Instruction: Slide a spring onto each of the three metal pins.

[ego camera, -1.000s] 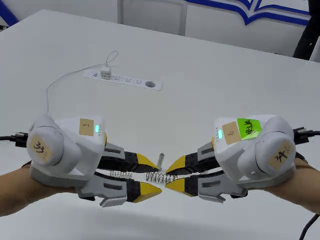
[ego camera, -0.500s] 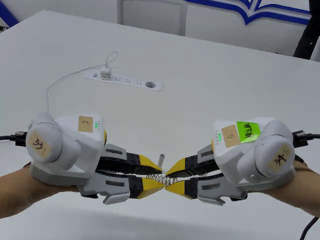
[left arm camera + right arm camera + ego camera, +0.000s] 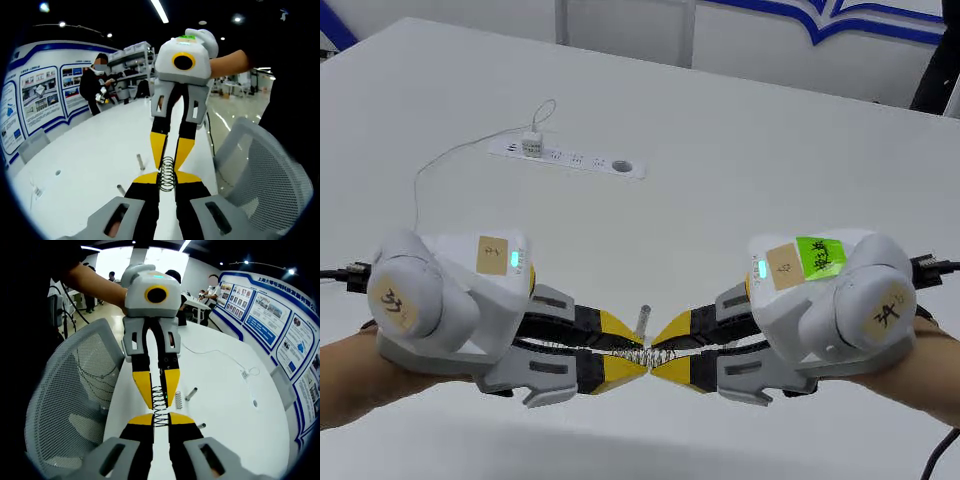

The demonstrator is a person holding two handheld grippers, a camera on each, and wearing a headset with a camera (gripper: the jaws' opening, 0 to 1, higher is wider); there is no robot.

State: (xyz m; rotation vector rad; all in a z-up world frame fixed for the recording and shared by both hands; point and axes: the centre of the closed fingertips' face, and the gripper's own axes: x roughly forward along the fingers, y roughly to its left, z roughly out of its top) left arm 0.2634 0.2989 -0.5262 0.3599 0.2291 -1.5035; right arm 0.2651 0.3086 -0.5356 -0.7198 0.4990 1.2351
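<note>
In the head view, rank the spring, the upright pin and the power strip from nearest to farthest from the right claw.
1. The spring, at the tips of the right claw.
2. The pin, upright just behind those tips.
3. The power strip, far back on the table, to the left.

The white table (image 3: pixel 770 170) bears a power strip (image 3: pixel 570 160), a loose spring (image 3: pixel 178 400) and a metal pin (image 3: pixel 191 394).

Spring (image 3: pixel 640 355): both ends are hidden from me between the jaw tips in the head view.
Pin (image 3: pixel 643 318): foot hidden behind the left gripper (image 3: pixel 641 352).
Pin inside spring: I cannot tell.
Power strip (image 3: pixel 570 160): sockets too small to count.
</note>
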